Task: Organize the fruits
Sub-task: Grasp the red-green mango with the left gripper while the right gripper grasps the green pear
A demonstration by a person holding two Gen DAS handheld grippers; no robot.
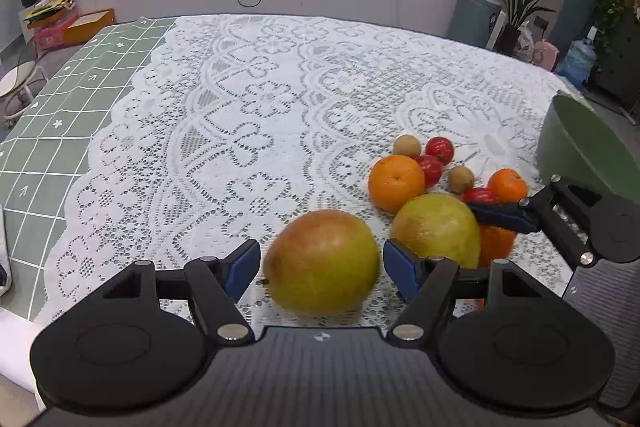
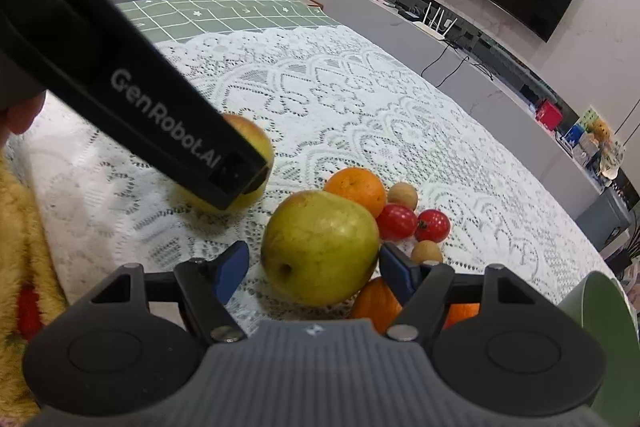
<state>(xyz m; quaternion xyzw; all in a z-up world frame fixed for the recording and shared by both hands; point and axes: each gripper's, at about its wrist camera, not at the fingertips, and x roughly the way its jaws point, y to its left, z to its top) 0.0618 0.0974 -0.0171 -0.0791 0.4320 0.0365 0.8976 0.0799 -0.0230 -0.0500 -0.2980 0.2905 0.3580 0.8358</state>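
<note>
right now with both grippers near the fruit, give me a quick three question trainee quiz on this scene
1. True or false: the left gripper has a blushed green-yellow fruit between its open fingers.
2. Which fruit sits between the fingers of the right gripper? A) orange B) yellow-green fruit C) tomato
3. What colour is the bowl at the right edge of the lace tablecloth?

Key: 1 true; 2 B, the yellow-green fruit; 3 green.
</note>
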